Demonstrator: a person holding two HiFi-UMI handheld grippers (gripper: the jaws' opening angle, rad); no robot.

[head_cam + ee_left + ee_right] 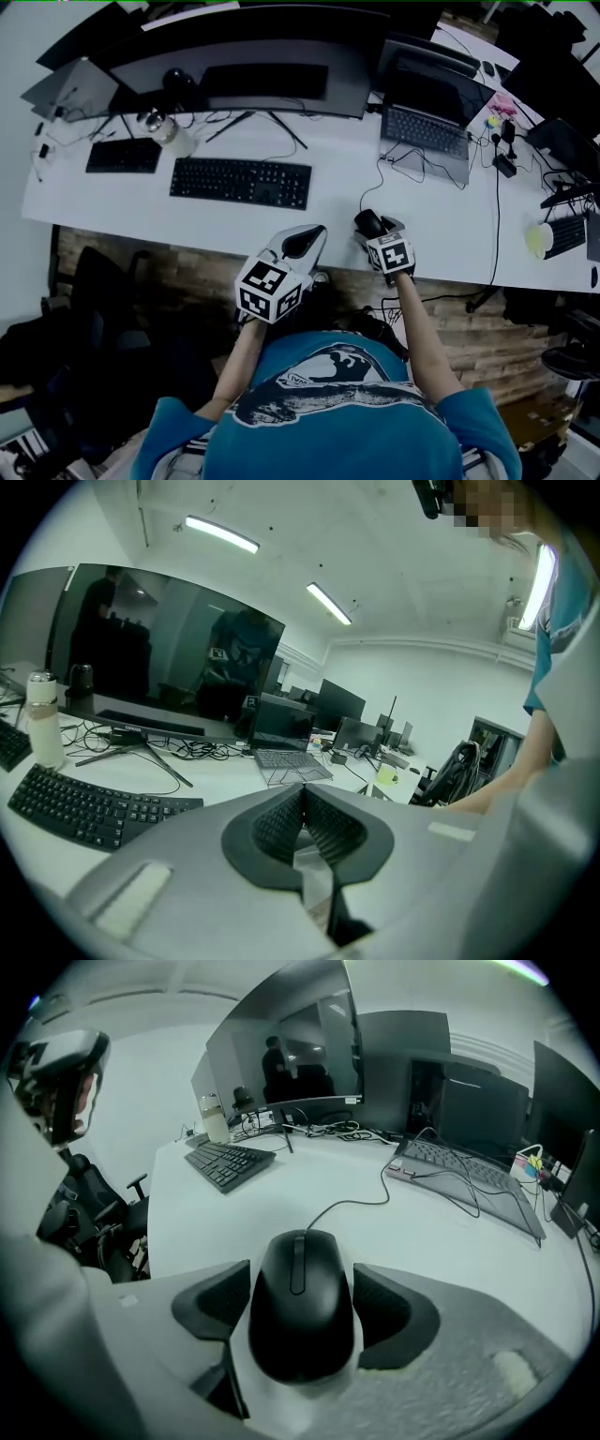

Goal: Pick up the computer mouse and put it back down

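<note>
A black wired computer mouse (pixel 300 1312) lies on the white desk (pixel 328 202) near its front edge, and it shows small in the head view (pixel 368 222). My right gripper (pixel 300 1290) points down over it, open. Its two dark pads (pixel 214 1302) stand either side of the mouse, with a thin gap showing on the right side. The mouse cable (pixel 352 1206) runs away toward the laptop. My left gripper (pixel 314 236) hangs at the desk's front edge, left of the mouse. Its ribbed pads (pixel 281 822) meet with nothing between them.
A black keyboard (pixel 241 182) lies left of the mouse, in front of a wide monitor (pixel 272 66). A laptop (pixel 427 122) on a stand with trailing cables sits at the back right. A bottle (pixel 169 131) and a small keyboard (pixel 124 155) stand far left.
</note>
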